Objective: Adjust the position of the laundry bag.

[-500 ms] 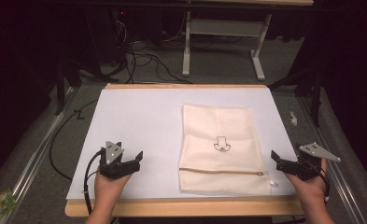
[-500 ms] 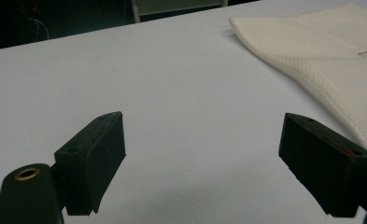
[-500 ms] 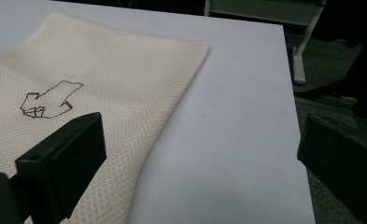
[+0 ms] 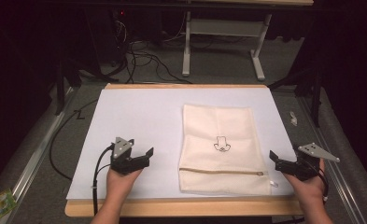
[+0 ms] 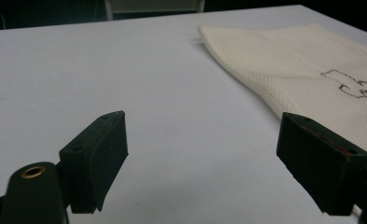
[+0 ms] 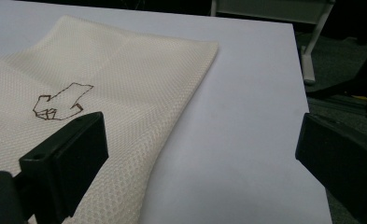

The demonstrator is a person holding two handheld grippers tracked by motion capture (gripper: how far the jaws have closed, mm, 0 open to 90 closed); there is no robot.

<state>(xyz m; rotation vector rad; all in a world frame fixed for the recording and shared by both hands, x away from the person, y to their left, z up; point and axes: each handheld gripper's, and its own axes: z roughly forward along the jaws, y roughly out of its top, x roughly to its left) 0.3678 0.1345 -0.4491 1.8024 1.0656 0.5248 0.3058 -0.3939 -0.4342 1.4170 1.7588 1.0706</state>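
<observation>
One cream mesh bag [image 4: 221, 149] is lying flat on the white sheet [image 4: 134, 116] covering the table [image 4: 181, 206], sitting right of centre in the high view and reaching down towards the lower edge of the sheet. It is the single container in sight; its zipper [image 4: 221, 172] is running across it near the bottom end and looking closed, so what it is holding, if anything, cannot be told, and the cloth is lying flat. One small dark outline drawing [image 4: 222, 144] is showing in the middle of the bag. Two grippers are hovering at the bottom of the high view, one to each side of the bag. The left gripper [image 4: 141, 156] is sitting in the lower left, well apart from the bag, its jaws standing spread with nothing between them; in the left gripper view the bag [image 5: 307, 70] is lying at the upper right. The right gripper [image 4: 279, 161] is sitting in the lower right, just beside the bag's zipper end, its jaws likewise spread and pinching nothing; in the right gripper view the bag [image 6: 106, 93] is occupying the left side.
</observation>
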